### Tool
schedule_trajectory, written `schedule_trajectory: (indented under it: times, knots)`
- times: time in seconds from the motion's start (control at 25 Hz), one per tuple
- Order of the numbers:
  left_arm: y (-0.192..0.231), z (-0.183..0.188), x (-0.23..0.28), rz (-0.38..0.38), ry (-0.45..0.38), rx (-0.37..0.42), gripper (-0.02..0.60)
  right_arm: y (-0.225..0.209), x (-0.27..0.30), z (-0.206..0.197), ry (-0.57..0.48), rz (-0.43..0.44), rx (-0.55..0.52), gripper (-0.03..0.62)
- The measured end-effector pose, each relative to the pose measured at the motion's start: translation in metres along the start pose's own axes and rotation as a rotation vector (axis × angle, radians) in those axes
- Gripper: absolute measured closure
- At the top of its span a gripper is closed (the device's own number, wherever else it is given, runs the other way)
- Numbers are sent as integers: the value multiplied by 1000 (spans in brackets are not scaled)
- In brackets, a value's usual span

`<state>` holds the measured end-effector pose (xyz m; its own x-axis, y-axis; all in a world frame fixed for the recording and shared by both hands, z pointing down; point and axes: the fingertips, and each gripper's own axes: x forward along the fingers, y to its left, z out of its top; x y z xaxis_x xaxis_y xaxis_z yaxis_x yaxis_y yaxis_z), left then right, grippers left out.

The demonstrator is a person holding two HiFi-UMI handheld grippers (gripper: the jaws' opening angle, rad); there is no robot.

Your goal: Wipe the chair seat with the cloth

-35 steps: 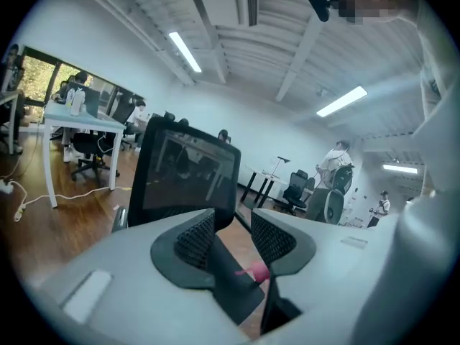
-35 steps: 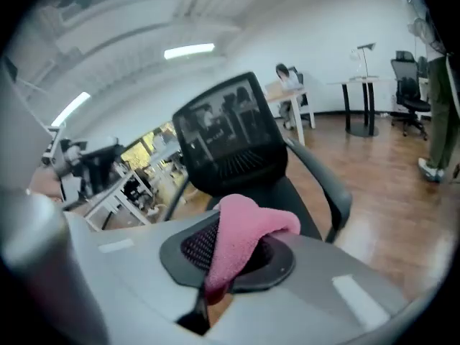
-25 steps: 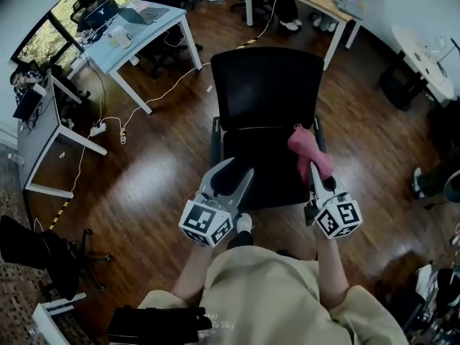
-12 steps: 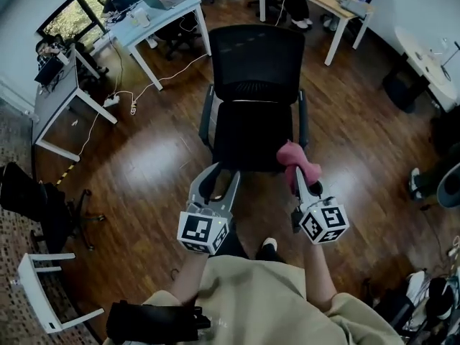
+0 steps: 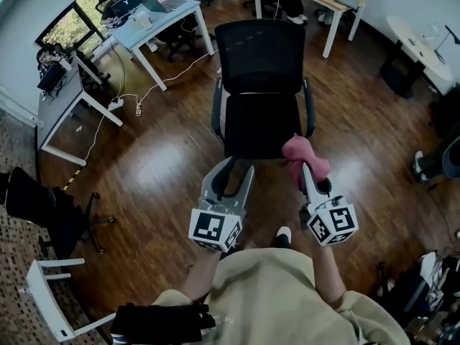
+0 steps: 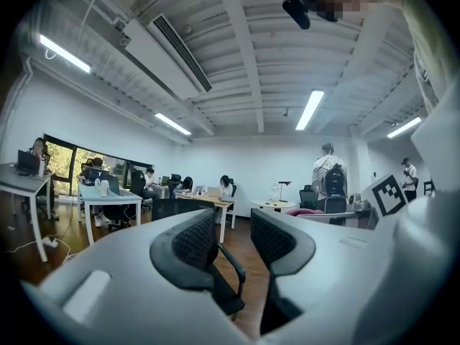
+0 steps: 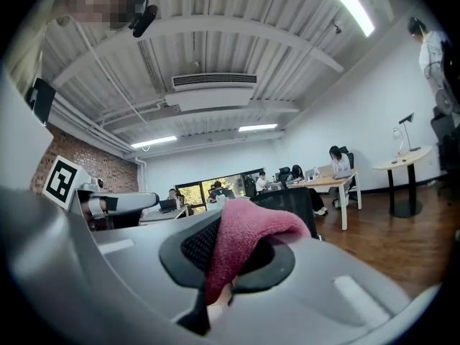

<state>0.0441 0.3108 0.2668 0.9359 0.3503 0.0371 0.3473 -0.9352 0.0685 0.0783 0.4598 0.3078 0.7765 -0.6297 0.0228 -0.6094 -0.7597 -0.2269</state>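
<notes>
Grippers first: right gripper (image 5: 307, 172) is clamped on the pink cloth (image 5: 302, 152), which bunches over its jaw tips. Left gripper (image 5: 240, 167) has its jaws drawn close, nothing between them. Cloth is at the front right corner of the black chair seat (image 5: 259, 124); contact unclear. Wooden floor (image 5: 158, 164) below.

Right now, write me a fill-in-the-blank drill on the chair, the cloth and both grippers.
1. The right gripper is shut on a cloth that is ____ in colour.
2. The left gripper holds ____.
3. The chair is ____ in colour.
Missing words: pink; nothing; black.
</notes>
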Motion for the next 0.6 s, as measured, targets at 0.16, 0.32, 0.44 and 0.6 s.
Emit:
schedule_trajectory:
  times: [0.16,0.32,0.44,0.6]
  knots:
    - [20,-4,-26,-9,-2,-30,436,24,3,-11,25,-50,-64,577]
    - [24,-12,-37,-68,25,68,418,44,8,-25,57,-62,-70,577]
    - [30,-7,-36,-55,11,50,417,49,13,-24,56,-73,-76,577]
    - [51,-10,-46,20,3,-4,419,60,13,-24,50,-64,-100,577]
